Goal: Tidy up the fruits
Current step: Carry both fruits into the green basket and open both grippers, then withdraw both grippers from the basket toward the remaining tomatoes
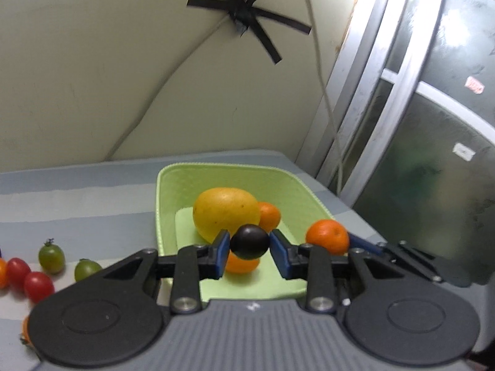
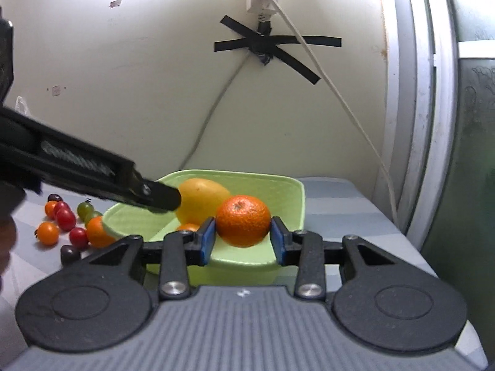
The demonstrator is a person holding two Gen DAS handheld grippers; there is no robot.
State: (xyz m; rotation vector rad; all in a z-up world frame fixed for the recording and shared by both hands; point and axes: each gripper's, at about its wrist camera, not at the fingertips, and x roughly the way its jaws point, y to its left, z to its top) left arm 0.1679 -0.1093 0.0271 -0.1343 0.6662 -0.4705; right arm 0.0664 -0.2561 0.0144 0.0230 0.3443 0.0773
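Note:
A light green tray (image 1: 235, 173) holds a yellow mango (image 1: 224, 215) and two small oranges (image 1: 269, 215). My left gripper (image 1: 250, 249) is shut on a dark purple tomato (image 1: 250, 241) and holds it above the tray's near part. My right gripper (image 2: 243, 241) is shut on a mandarin (image 2: 243, 220) above the tray's (image 2: 287, 185) near edge. The mandarin (image 1: 328, 235) and the right gripper's finger also show in the left wrist view at the tray's right rim. The left gripper's arm (image 2: 92, 170) crosses the right wrist view above the tray's left side.
Loose cherry tomatoes, red (image 2: 65, 219), green (image 2: 85, 208), orange (image 2: 48, 232) and dark (image 2: 69, 253), lie on the striped cloth left of the tray, with an orange fruit (image 2: 97, 232) by its corner. A taped cable (image 2: 324, 71) hangs down the wall behind. A window frame (image 2: 423, 108) stands at the right.

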